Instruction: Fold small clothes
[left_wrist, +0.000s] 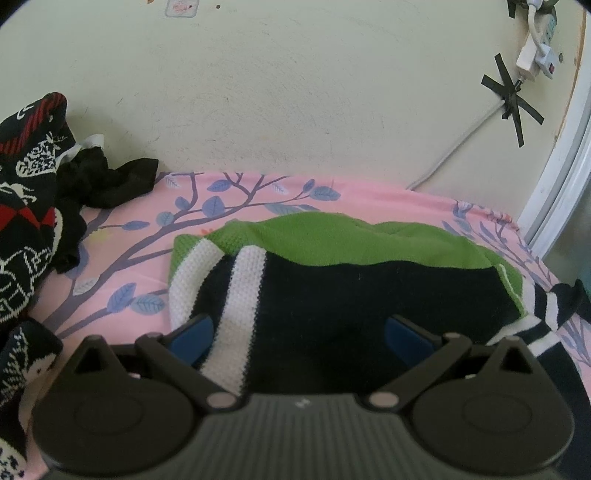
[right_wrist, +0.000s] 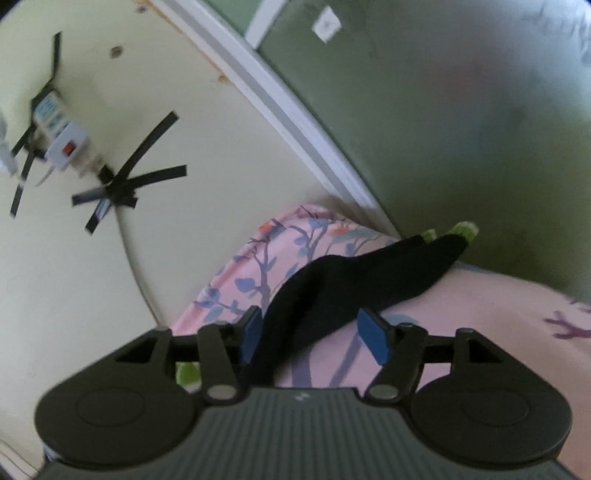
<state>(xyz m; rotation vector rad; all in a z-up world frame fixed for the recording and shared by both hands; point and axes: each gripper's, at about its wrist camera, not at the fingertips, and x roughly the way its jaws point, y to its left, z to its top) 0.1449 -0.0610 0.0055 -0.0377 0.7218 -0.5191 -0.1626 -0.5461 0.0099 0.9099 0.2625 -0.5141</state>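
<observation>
At the left edge of the left wrist view, a black, red and white patterned knit (left_wrist: 26, 192) is heaped on the pink bedsheet (left_wrist: 122, 236), which is printed with blue-leaved branches. Just right of the knit lies a crumpled black garment (left_wrist: 107, 181). In the middle of the frame the small sweater (left_wrist: 332, 273) is spread on the sheet: green at the top, navy below, with white stripes running down its left side. The left gripper (left_wrist: 299, 332) hangs over the navy part with its blue pads set wide apart, released, pressing on nothing. At the right edge a striped navy-and-white sleeve (left_wrist: 554, 306) trails off the sweater. In the upper right, a white power strip (left_wrist: 535, 55) and its cable are fixed to the cream wall (left_wrist: 295, 92) with crossed black tape (left_wrist: 511, 99).

In the right wrist view, blurred, the same power strip (right_wrist: 59, 140) and tape (right_wrist: 125, 184) sit at upper left. A white frame edge (right_wrist: 280, 110) runs diagonally down the middle, with a dull green surface to its right. Lower centre, a dark navy fold of the sweater (right_wrist: 351, 284), green at its far tip, lies across the sheet (right_wrist: 266, 254) and passes between the pads of the right gripper (right_wrist: 314, 334). Its jaws stand apart; the left pad lies against the cloth while the right pad is clear of it, so nothing is clamped.
</observation>
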